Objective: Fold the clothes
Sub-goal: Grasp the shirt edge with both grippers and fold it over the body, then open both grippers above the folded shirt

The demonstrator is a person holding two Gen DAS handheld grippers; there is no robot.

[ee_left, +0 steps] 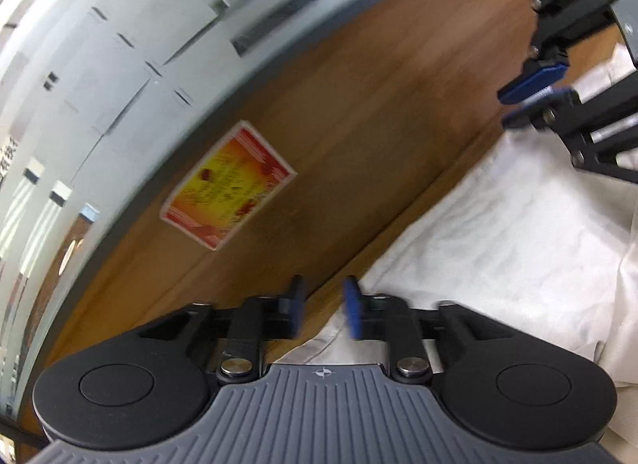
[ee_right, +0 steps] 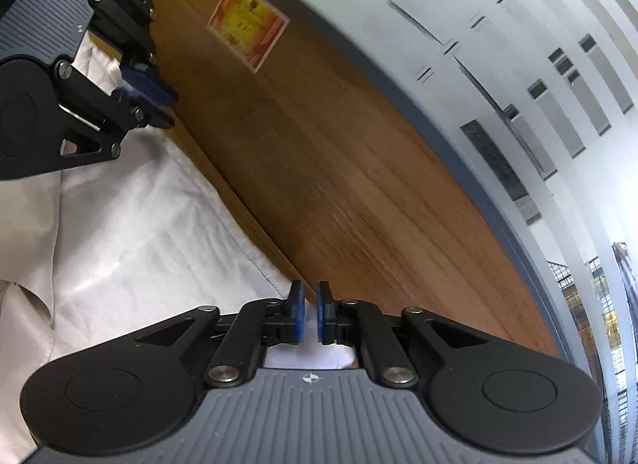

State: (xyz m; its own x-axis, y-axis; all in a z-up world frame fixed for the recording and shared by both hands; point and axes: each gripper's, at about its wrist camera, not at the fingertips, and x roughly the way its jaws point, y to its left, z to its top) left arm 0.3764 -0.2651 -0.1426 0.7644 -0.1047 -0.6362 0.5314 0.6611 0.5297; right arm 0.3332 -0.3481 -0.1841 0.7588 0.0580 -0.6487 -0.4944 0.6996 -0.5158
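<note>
Starting at the blue pads, we see the left gripper (ee_left: 325, 310) with its two fingers spread apart and nothing pinched between them; the hem of the white cotton garment (ee_left: 478, 248) lies just under and behind the right-hand pad, so we judge the cloth is laid down here, not carried. The right gripper (ee_right: 311, 314) has its fingers parted only a little, a narrow slot between the pads. White fabric shows below that slot, but with the blur we cannot tell whether any of it sits between the pads; we think not, since the pads look clear of the cloth.

Both tools sit along the same straight edge of the garment, well apart from each other, one at each end. That spacing makes sense to us: holding an edge at two ends keeps it taut and square as it is carried over for a fold, and letting go at both ends lets it settle flat.

Outward from the fingers, the garment spreads in soft wrinkles across the near part of the brown wooden tabletop (ee_left: 359, 113), its seamed edge running diagonally. Farther on, a red and yellow rectangular sticker (ee_left: 229, 184) is stuck to bare wood, well clear of the cloth. Beyond the table's grey rim (ee_left: 255, 65) stands a pale grey cabinet wall with dark slots (ee_right: 558, 65).
</note>
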